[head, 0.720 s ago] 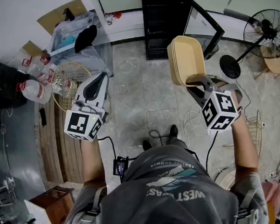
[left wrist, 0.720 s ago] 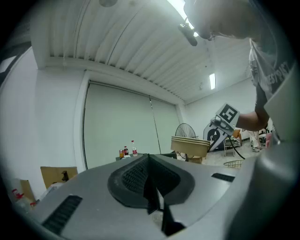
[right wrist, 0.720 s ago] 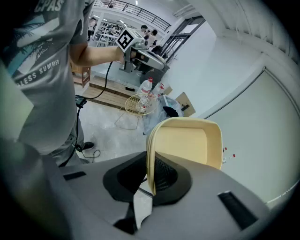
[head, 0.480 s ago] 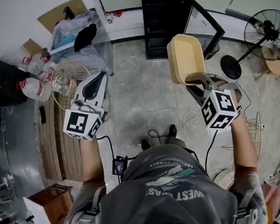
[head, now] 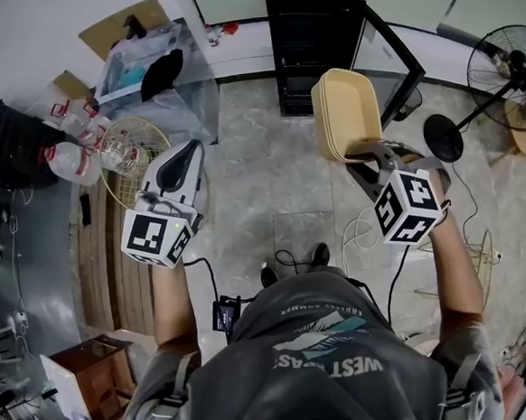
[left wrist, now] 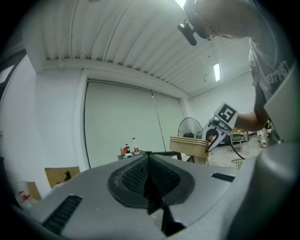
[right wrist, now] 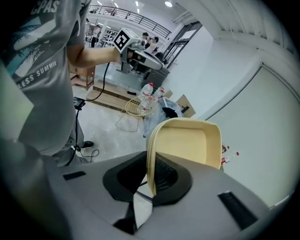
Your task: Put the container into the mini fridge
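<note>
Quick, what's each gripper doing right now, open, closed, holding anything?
Left gripper: closed, nothing between the jaws.
Right gripper: closed on the rim of the beige container.

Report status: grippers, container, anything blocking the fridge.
Left gripper shut, empty. Right gripper shut on container rim, held in air short of mini fridge. Fridge door open; only cables on floor near feet.

Your count here:
You hold two grippers, left gripper [head: 187, 149] and right gripper [head: 371, 151]; one container [head: 349, 107], one mini fridge [head: 310, 29], one fan [head: 507, 54], one wire basket [head: 115, 175].
</note>
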Tool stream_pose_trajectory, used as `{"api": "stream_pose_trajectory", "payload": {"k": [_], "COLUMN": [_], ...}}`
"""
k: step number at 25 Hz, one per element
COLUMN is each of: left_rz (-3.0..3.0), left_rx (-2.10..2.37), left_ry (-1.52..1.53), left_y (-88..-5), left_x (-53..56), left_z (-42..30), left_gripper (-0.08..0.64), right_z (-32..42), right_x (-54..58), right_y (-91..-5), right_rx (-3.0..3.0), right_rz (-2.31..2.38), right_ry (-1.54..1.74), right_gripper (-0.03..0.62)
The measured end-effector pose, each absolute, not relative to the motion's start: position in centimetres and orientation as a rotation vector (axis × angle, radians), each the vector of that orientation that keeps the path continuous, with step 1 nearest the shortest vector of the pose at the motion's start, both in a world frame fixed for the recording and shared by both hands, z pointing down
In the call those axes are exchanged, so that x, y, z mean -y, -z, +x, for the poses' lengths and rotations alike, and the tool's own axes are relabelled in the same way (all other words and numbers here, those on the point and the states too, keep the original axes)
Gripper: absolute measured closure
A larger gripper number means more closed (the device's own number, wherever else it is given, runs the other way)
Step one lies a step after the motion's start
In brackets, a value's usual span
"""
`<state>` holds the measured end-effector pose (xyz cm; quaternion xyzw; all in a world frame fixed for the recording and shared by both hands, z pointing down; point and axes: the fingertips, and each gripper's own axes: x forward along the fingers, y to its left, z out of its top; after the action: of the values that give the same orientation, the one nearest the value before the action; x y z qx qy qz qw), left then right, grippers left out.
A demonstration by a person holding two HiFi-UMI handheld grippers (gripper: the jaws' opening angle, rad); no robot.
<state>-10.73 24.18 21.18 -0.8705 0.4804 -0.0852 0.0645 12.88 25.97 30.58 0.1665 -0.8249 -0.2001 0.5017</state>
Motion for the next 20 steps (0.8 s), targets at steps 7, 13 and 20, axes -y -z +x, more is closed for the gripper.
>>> {"api": "stream_pose_trajectory", "payload": {"k": [7, 13, 20], "left_rz": [-2.571, -2.555, -2.557], "left_rx": [-1.527, -1.559, -1.562], "left_ry": [0.291, 0.302, 0.286], "left_y": [-21.1, -21.0, -21.0], "left_x": [-21.9, -20.7, -19.0], "left_z": [-6.8, -4.7, -4.1], "left_gripper": [0.538, 0.538, 0.538], "right_z": [16.5, 18.4, 18.6], "right_x": [-22.0, -19.9, -18.1], "right_y": [-30.9, -30.8, -30.8], "right_rx": [2.039, 2.051, 2.058], "right_rz": [0.359, 0.335, 0.34], "right_ry": [0.501, 0.505, 0.503], "right_gripper": [0.548, 0.548, 0.548]}}
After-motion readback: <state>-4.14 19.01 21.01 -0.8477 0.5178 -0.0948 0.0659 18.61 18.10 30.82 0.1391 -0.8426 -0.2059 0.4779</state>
